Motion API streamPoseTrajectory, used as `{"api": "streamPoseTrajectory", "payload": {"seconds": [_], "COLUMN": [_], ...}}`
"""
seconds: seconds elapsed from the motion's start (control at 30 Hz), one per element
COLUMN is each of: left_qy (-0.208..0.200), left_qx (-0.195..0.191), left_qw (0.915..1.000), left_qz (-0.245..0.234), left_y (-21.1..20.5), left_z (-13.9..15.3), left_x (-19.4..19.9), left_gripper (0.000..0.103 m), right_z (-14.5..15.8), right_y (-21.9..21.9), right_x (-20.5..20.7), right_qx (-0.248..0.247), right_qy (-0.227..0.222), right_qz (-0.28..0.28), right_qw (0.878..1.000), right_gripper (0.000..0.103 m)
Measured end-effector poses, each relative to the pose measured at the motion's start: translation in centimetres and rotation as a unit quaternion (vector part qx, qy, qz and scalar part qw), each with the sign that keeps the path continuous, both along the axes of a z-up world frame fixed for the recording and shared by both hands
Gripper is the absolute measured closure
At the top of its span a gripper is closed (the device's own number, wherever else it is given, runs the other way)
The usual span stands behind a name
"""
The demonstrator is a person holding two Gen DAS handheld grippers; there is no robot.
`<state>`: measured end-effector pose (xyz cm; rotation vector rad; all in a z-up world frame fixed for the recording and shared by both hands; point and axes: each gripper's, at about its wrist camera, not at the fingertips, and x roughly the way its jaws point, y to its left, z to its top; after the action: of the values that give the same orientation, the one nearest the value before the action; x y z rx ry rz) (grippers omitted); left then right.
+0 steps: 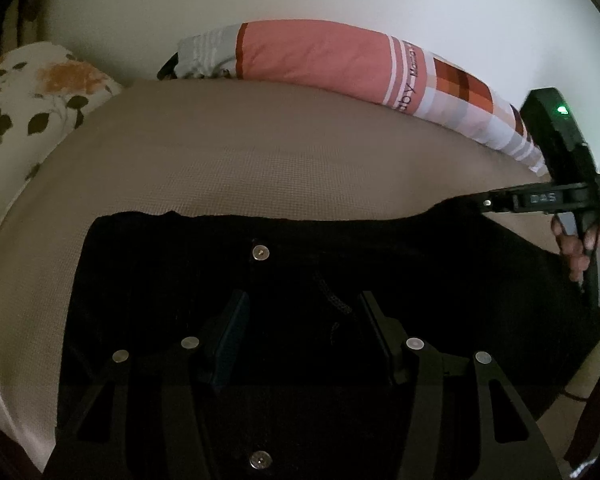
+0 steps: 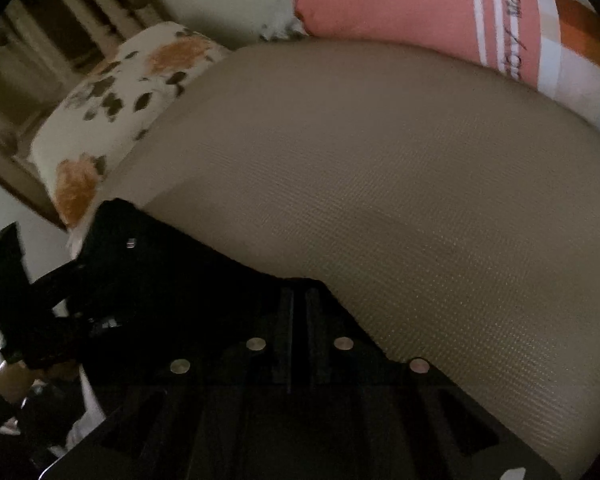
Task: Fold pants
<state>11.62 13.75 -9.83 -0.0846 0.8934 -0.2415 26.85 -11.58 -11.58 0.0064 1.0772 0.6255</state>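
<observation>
Left wrist view: my left claw (image 1: 300,336) hangs spread over the black pants (image 1: 420,264) flat on the bed (image 1: 260,152), while my right claw (image 2: 298,320), pressed together, pinches their far edge for folding.

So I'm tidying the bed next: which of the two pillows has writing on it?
The pink-banded pillow along the far edge of the tan bedspread. The floral pillow at the left shows only orange flowers and dark leaves.
</observation>
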Motion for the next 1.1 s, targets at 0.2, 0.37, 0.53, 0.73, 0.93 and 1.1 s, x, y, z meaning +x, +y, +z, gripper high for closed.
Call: {"api": "streamPoseTrajectory", "payload": {"seconds": [0.2, 0.37, 0.53, 0.73, 0.93, 1.1], "left_qy": [-0.013, -0.041, -0.037, -0.017, 0.011, 0.010], "left_qx": [0.011, 0.015, 0.002, -0.007, 0.009, 0.026], "left_qw": [0.9998, 0.9964, 0.9905, 0.9843, 0.9865, 0.9851], "left_qz": [-0.007, -0.074, -0.133, -0.175, -0.163, -0.170], "left_y": [-1.9, -6.7, -12.0, -17.1, -18.6, -19.8], "left_z": [1.6, 2.9, 2.2, 0.7, -1.6, -1.9], "left_x": [0.2, 0.8, 2.0, 3.4, 5.9, 6.4], "left_gripper": [0.047, 0.046, 0.046, 0.046, 0.046, 0.046], "right_z": [0.5, 4.3, 4.6, 1.6, -0.7, -0.9], "right_y": [-0.5, -5.1, -12.8, -20.0, -24.0, -29.1], "right_x": [-0.6, -4.7, -10.2, -14.4, -15.3, -16.6], "right_qx": [0.011, 0.004, -0.043, -0.069, -0.077, -0.071], "right_qy": [-0.011, -0.058, -0.064, -0.032, -0.031, -0.041], "right_qz": [-0.054, -0.111, -0.200, -0.302, -0.343, -0.385], "right_qw": [0.998, 0.992, 0.977, 0.950, 0.936, 0.919], "right_gripper": [0.086, 0.083, 0.078, 0.078, 0.084, 0.085]}}
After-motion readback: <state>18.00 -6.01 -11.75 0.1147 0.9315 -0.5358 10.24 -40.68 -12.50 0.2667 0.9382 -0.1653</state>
